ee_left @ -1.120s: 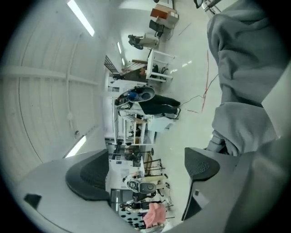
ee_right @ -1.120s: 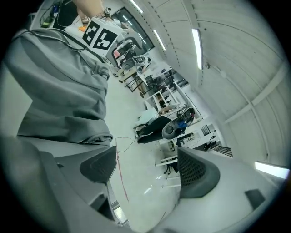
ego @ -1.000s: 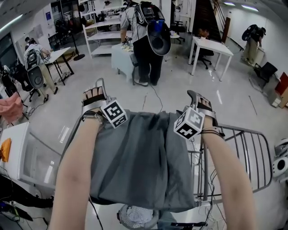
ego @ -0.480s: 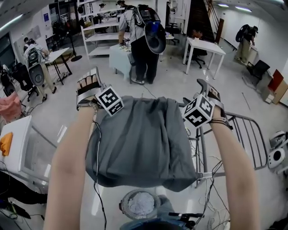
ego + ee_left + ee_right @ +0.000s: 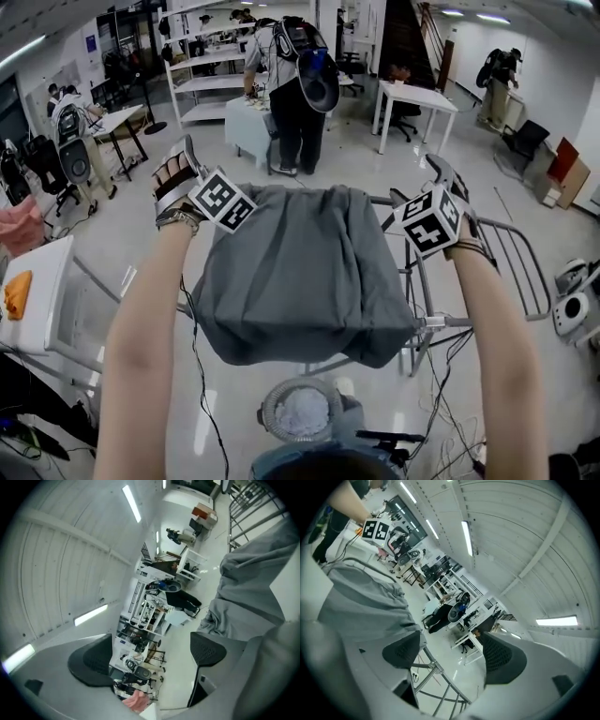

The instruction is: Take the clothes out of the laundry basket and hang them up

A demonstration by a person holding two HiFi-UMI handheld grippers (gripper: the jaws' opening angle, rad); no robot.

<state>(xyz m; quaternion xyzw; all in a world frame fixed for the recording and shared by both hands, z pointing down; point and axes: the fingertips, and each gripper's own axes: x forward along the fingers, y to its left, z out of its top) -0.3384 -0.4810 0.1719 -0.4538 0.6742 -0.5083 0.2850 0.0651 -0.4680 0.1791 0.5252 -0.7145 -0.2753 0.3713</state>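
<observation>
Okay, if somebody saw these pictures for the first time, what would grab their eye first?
A grey garment fills the centre of the head view, spread wide between the left gripper and the right gripper, whose jaws both stand open. A metal drying rack stands under it to the right, and a person with a bulky backpack stands farther back on the floor.

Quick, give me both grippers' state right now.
Left gripper: open, nothing between the pads; grey garment hangs over one jaw's outer side.
Right gripper: open, nothing between the pads; same garment hangs over one jaw.
</observation>
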